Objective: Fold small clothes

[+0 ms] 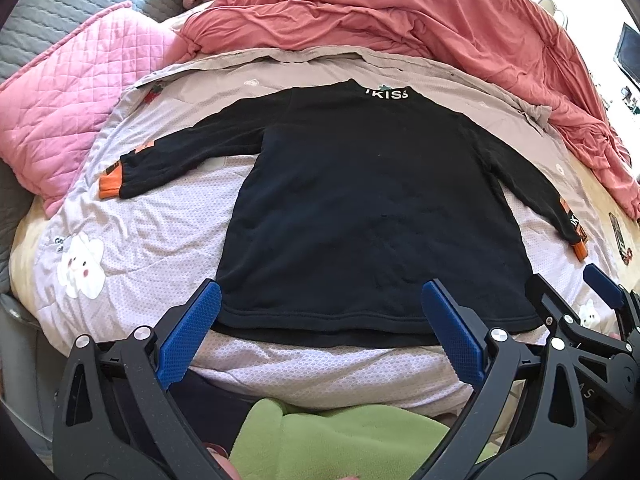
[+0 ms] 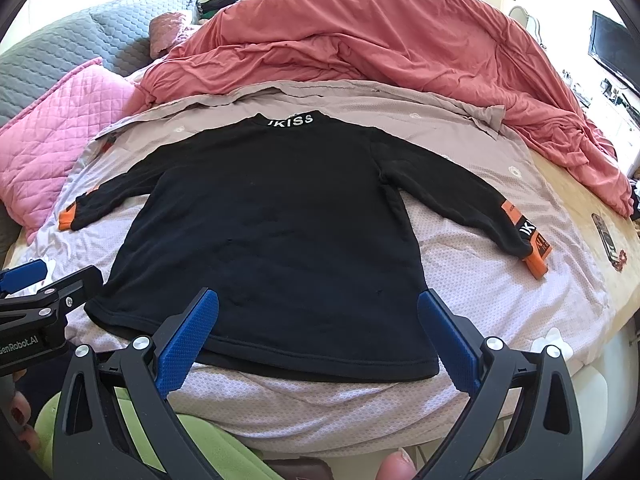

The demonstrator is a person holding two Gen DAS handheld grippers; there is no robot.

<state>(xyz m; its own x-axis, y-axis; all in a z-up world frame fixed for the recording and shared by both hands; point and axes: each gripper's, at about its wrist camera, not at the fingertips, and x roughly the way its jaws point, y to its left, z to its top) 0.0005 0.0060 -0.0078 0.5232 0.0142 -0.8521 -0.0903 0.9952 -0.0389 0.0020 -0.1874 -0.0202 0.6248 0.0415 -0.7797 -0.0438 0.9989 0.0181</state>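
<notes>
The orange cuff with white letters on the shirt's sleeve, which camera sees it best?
The right wrist view. There the orange cuff lies in the open with white letters legible on the sleeve. In the left wrist view the same cuff sits squashed near the edge, letters too small to read.

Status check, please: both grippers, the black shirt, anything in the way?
Left gripper open, right gripper open, both empty at the hem. Black shirt flat, sleeves spread, unfolded. Nothing on it.

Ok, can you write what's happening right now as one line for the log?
black long-sleeved top: spread flat on bed, sleeves out, unfolded | left claw: open, at hem | right claw: open, at hem | holding: nothing
</notes>
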